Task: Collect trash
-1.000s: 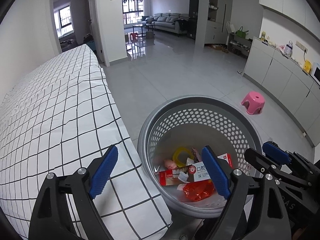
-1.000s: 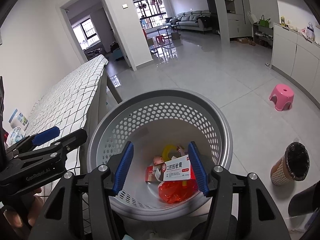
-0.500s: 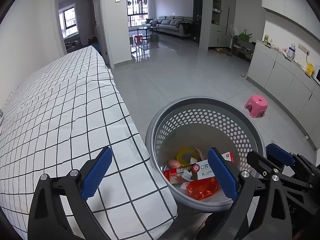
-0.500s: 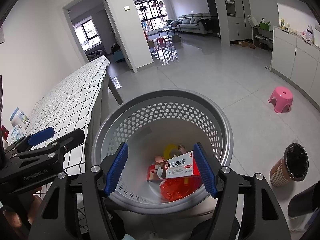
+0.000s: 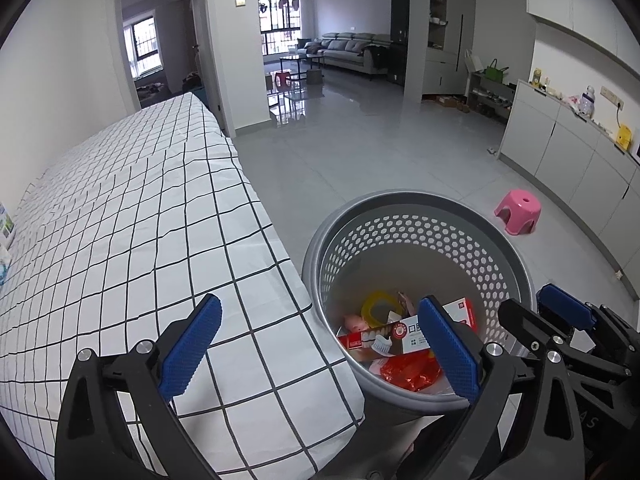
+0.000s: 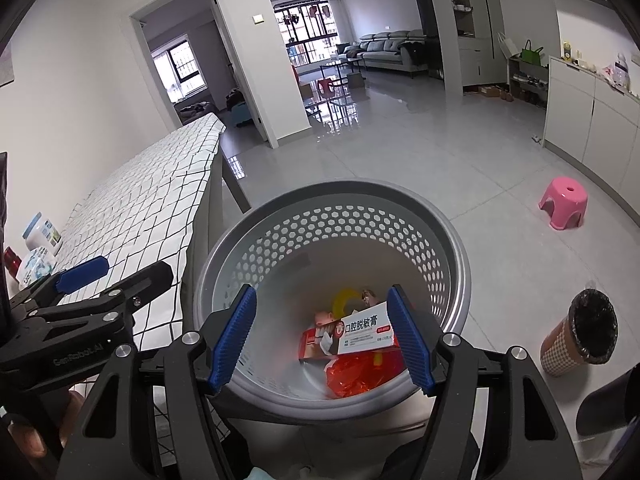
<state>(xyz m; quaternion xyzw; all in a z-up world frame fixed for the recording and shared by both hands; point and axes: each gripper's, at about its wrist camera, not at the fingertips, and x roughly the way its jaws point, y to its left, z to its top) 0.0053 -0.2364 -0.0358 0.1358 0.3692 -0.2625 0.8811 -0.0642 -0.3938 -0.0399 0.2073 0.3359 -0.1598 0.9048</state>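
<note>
We hold both grippers over the grey perforated basket beside the checked-cloth counter. The right gripper hangs above the rim, jaws wide and empty; the left gripper straddles the counter's corner and the basket, jaws also wide and empty. The trash lies in the basket's bottom: a toothpaste box, a red wrapper, a yellow ring. We judge a drop just finished; next comes a reach for the packets at the counter's far left.
</note>
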